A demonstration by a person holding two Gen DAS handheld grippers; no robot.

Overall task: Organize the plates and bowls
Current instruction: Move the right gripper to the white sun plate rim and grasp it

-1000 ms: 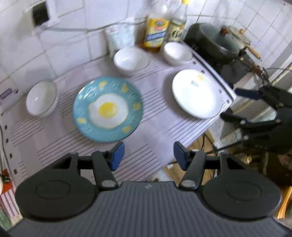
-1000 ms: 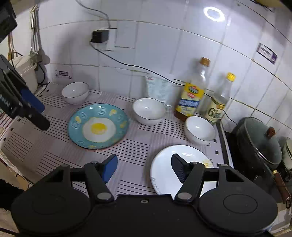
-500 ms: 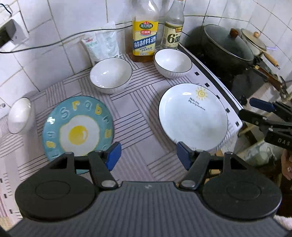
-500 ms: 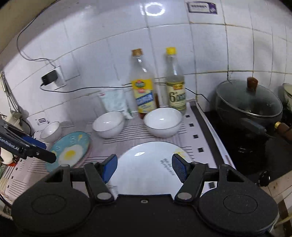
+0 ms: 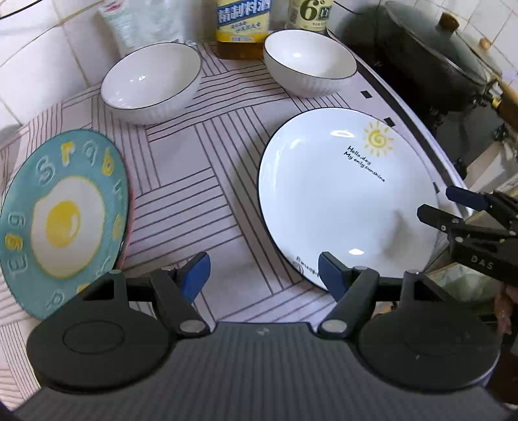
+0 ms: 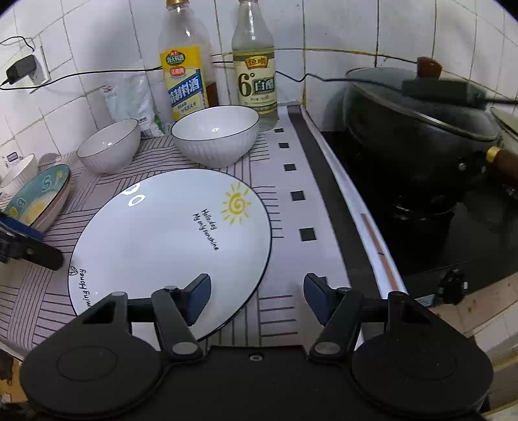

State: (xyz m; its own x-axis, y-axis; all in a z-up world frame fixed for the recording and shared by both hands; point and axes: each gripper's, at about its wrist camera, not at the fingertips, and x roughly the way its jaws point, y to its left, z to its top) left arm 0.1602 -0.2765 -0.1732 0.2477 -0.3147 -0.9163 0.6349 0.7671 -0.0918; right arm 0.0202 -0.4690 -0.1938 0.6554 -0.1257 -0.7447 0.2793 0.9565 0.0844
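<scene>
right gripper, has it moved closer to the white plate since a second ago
Yes. In its own view the right gripper now hangs over the near rim of the white plate, and the vinegar bottle looms larger: it came forward toward the wall.

Home kitchen, shown by white tiled wall [image 6: 340, 29], lidded black pot [image 6: 417, 116] on stove, cooking-wine bottle [image 6: 184, 68], vinegar bottle [image 6: 255, 64], striped counter mat [image 5: 194, 181]

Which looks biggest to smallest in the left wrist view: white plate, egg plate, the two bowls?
1. White plate, largest.
2. Egg plate, though partly cut off at the frame edge and nearer the camera, so unsure.
3. Left bowl and right bowl look alike; no ranking.
</scene>
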